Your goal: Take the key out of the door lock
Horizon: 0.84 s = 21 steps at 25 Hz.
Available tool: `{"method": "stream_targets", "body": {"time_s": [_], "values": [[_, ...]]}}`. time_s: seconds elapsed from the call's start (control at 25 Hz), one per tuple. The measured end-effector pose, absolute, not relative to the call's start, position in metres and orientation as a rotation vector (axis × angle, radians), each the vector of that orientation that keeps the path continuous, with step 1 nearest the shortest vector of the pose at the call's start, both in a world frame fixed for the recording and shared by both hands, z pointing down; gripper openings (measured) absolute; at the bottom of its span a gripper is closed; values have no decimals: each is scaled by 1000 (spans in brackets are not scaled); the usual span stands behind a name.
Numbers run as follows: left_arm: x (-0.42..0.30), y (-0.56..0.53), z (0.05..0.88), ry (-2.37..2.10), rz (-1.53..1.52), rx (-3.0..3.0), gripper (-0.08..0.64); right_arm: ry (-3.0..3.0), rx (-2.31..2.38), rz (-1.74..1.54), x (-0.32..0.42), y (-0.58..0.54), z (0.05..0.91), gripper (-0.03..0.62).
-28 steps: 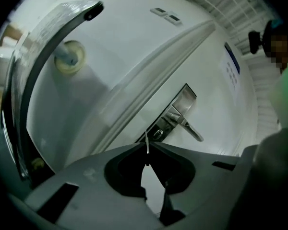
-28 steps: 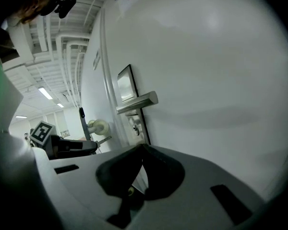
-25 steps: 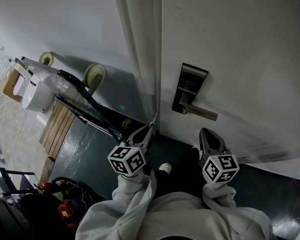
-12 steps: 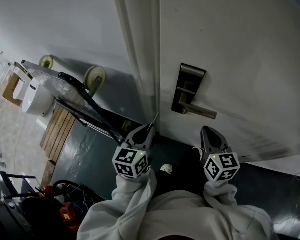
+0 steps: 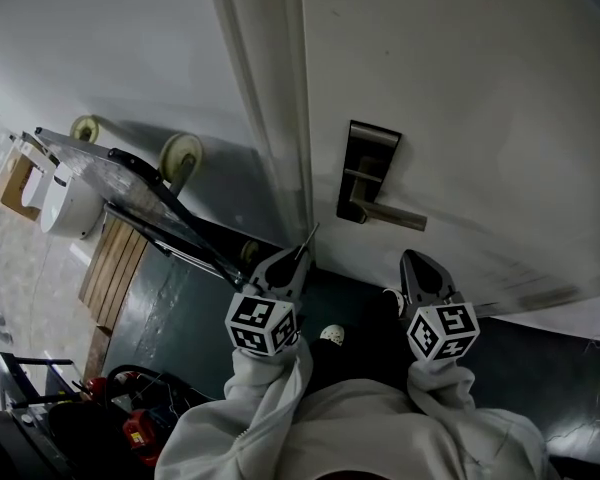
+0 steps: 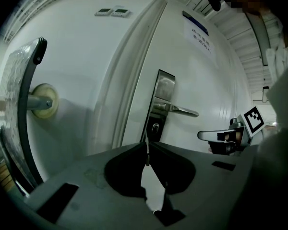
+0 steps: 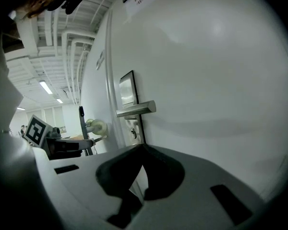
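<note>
The key (image 6: 147, 155) shows only edge-on, a thin sliver pinched at the tips of the left claw (image 6: 147, 144). Its teeth and head cannot be made out. The keyhole (image 6: 155, 127) under the door handle (image 6: 177, 110) is too small to judge. Print on the door notice (image 6: 196, 32) is illegible. The trolley (image 6: 19, 119) runs into the left gripper view's dark rim. Both sleeves (image 5: 270, 408) are cut off by the head view's bottom edge.

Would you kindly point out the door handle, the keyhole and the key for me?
door handle (image 6: 180, 110), left gripper view, middle of the lever
keyhole (image 6: 155, 127), left gripper view, lock cylinder below the lever
key (image 6: 147, 150), left gripper view, thin blade pinched at the jaw tips
</note>
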<state>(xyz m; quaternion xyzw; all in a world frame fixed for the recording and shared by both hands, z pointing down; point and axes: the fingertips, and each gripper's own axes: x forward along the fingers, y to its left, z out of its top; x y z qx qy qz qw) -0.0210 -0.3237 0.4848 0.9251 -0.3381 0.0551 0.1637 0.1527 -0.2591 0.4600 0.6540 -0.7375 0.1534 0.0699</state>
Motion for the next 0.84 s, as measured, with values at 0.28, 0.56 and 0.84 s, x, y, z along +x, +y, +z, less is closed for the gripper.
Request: {"method": "stream_targets", "body": {"time_s": [0.28,0.56,0.84], "values": [[-23,-324,488,-987,176,2624,28,-2199,1982,466,156,-256,461,51],[-23,-323,489,-993,185,2620,28,-2195,1977,473,156,-254,464,51],[-24,-325,491,-1003,189,2610,28,-2188,1974,479,157,-254,465,51]]}}
